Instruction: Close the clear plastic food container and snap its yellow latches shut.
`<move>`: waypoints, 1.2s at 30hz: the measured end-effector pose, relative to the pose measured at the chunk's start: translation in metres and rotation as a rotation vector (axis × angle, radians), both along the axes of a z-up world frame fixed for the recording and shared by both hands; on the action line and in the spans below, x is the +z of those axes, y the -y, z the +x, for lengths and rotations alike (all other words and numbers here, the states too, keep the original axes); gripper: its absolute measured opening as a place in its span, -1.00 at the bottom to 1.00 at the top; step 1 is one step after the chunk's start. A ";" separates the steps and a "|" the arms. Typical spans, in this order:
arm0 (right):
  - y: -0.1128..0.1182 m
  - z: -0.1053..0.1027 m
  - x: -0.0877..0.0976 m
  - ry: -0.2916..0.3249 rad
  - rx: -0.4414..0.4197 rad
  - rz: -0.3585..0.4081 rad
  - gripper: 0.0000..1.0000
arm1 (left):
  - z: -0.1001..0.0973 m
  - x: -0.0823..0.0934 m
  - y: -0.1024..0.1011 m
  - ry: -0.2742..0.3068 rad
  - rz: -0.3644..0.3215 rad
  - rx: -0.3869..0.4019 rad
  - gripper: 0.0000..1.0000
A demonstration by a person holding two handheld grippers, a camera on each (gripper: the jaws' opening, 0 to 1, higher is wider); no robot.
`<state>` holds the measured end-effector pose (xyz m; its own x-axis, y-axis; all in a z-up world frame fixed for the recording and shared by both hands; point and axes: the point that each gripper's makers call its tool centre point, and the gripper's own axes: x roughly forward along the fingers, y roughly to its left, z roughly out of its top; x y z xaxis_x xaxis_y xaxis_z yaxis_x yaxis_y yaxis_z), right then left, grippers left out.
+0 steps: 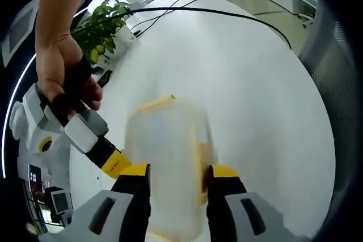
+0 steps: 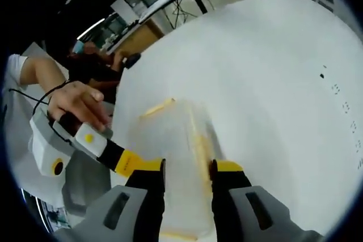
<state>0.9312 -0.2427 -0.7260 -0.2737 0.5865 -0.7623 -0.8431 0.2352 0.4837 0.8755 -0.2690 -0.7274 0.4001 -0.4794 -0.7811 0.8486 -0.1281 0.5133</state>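
Observation:
The clear plastic food container (image 1: 170, 151) lies on the white table, blurred, with a yellow latch (image 1: 156, 103) at its far end and another yellow latch (image 1: 199, 162) along its right side. My left gripper (image 1: 178, 177) has its jaws closed against the container's near end. In the right gripper view the same container (image 2: 176, 140) sits between my right gripper's (image 2: 188, 171) jaws, a yellow latch (image 2: 201, 151) just inside the right jaw. The other gripper (image 1: 113, 161), held by a hand, reaches to the container's left side; the right gripper view shows the same arrangement, with the other gripper (image 2: 127, 162) at the left.
The round white table (image 1: 249, 83) stretches away beyond the container. A potted green plant (image 1: 102, 26) and black cables (image 1: 187, 9) lie at its far edge. A person's hand (image 2: 76, 103) and sleeve are at the left. Small dark specks (image 2: 334, 86) mark the table at the right.

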 end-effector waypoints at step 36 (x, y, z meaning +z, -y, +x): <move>-0.011 -0.011 0.036 0.318 -0.180 0.066 -0.22 | -0.027 0.029 -0.015 -0.161 -0.161 0.055 -0.33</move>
<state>0.9202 -0.2312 -0.6897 0.0830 0.6544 -0.7516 -0.9016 0.3706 0.2231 0.8481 -0.2540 -0.6983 0.3057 -0.5840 -0.7520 0.9245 -0.0066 0.3811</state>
